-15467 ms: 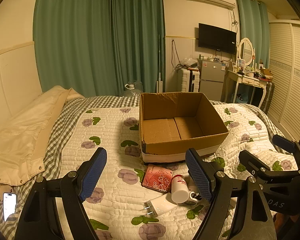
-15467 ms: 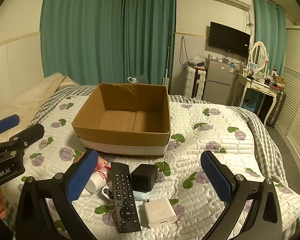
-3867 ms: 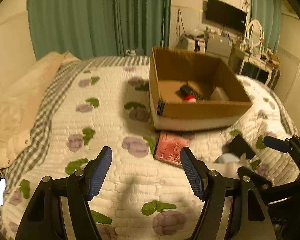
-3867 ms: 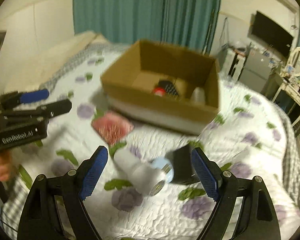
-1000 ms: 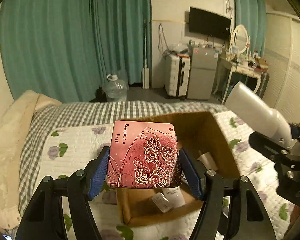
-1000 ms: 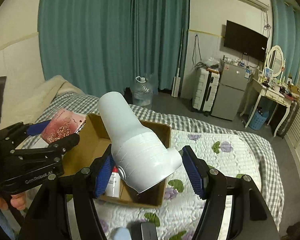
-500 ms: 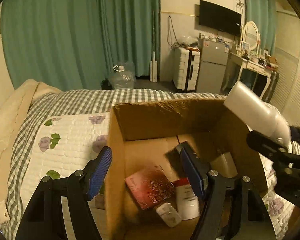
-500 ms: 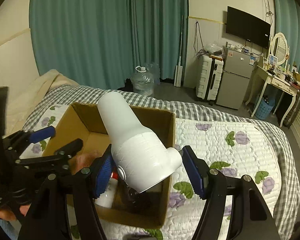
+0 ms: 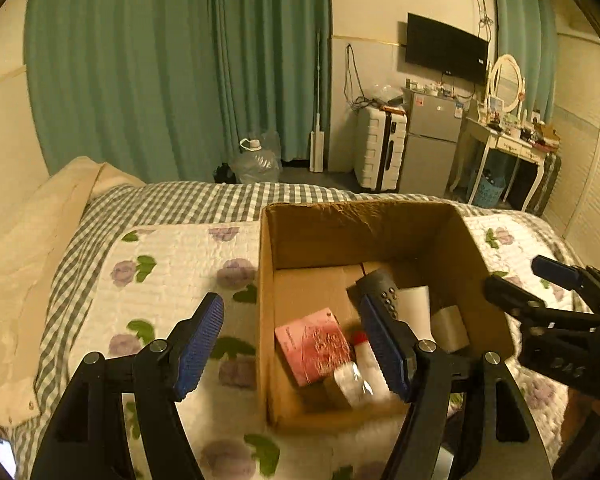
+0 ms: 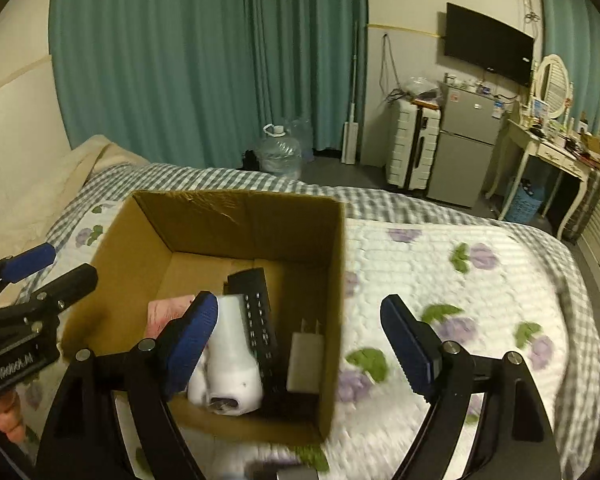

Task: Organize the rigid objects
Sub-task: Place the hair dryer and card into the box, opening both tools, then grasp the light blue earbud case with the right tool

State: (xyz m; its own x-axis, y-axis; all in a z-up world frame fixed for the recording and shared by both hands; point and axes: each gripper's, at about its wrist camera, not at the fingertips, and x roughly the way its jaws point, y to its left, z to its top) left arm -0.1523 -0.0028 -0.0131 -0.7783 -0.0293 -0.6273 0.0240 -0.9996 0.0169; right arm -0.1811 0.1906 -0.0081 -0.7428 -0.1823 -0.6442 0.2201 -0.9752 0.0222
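The left gripper [image 9: 290, 350] is hanging nearest the lens in its own view, its blue pads spread wide with nothing between them, one pad over the quilt and the other over the near part of the cardboard box [image 9: 360, 220]. The right gripper [image 10: 300, 344] is likewise hovering with its jaws wide apart and empty, its left pad over the box and its right pad out over the floral quilt [image 10: 460, 272].

Just beyond the pads, the box is sitting open on the bed with the gathered things lying inside. A pink rose-patterned card box [image 9: 314, 344] is leaning near the box's left side. A white cylindrical device [image 10: 230, 356] is lying beside it, its dark-holed end facing the near wall. A black remote control [image 10: 256, 312] is lying along the white device, running toward the far wall, and a white plug adapter [image 10: 306, 354] is standing beside the remote, by the right wall, prongs up. A small red-capped white bottle [image 9: 364, 354] is lying near the card box, blurred.

Farther off, a large water jug [image 10: 280, 154] is standing on the floor before the green curtains [image 10: 220, 60], with a white suitcase [image 10: 410, 144], a small fridge [image 10: 462, 144] and a wall television [image 10: 488, 50] to the right.
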